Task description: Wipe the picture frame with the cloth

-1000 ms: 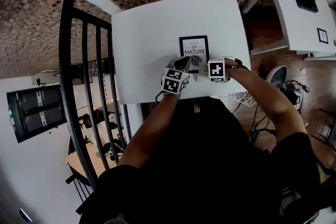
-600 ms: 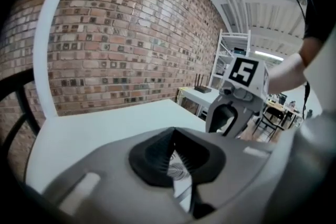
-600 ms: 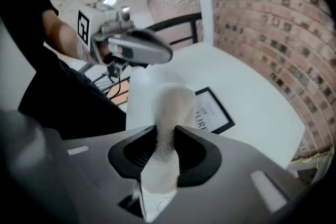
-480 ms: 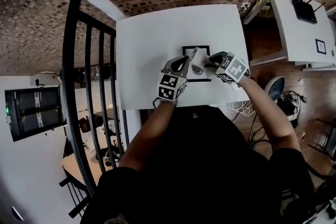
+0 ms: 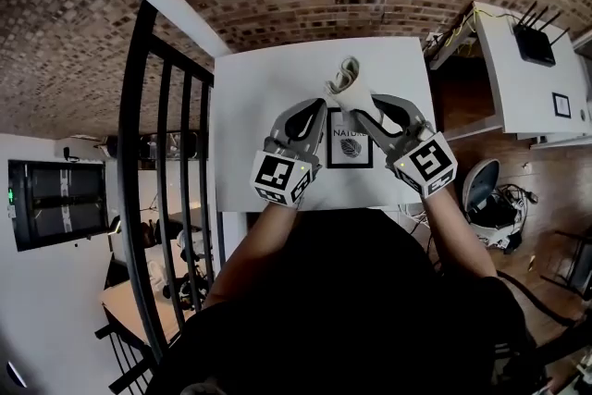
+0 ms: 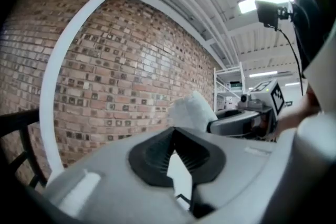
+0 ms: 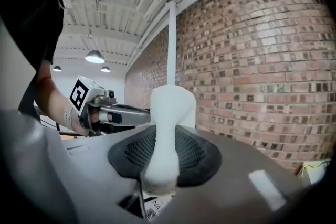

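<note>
The right gripper is clamped on the cloth. Its pads pinch the cloth at a narrow waist. The cloth is white and bunched, and it flares upright above the jaws.

The left gripper holds nothing. Its pads meet at the tips, just beside the cloth.

The frame lies flat on the table, near the near edge and right of centre, between the two grippers. It has a black border around a white print with lettering and a round motif. Its far edge is hidden behind the cloth and the jaws.
</note>
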